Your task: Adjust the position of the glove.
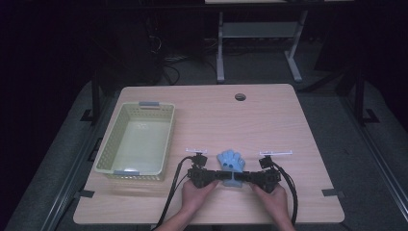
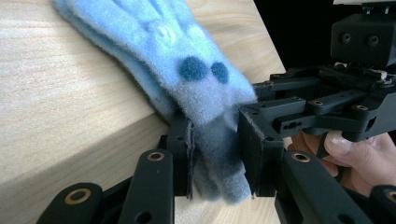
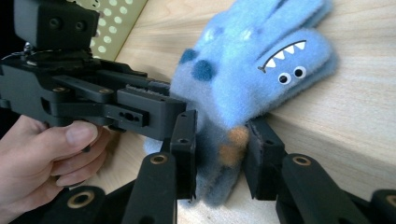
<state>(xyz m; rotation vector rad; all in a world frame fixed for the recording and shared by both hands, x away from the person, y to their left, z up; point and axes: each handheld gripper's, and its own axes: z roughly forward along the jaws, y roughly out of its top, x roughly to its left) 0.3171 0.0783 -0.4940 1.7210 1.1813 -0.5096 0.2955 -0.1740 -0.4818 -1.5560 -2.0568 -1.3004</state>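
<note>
Both hands enter at the near edge of the pale wooden table [image 1: 288, 125], one gripper each, meeting at the fuzzy blue monster-face glove [image 1: 231, 161].

Left to right:
- Pale yellow-green perforated plastic basket [image 1: 107, 147] at table left, nothing in it. Well apart from the glove.
- Left gripper [image 1: 198, 174]: in the left gripper view the jaws stand narrow around the glove's grey-blue cuff [image 2: 219, 154]. Pads at or very near the fleece; counted as a light pinch (contact on the right-hand pad not quite clear).
- Glove: lies on the table near the near edge, centre, fingers pointing far, cuff toward the person.
- Right gripper [image 1: 263, 177]: in the right gripper view its jaws are likewise narrow on the cuff end, by the orange patches [image 3: 231, 144]; fleece looks squeezed between the pads.

Progress, as judged: both grips on the cuff look made or nearly made. Glove not yet off the table. Left to do, presumably: lift and carry left into the basket.
</note>
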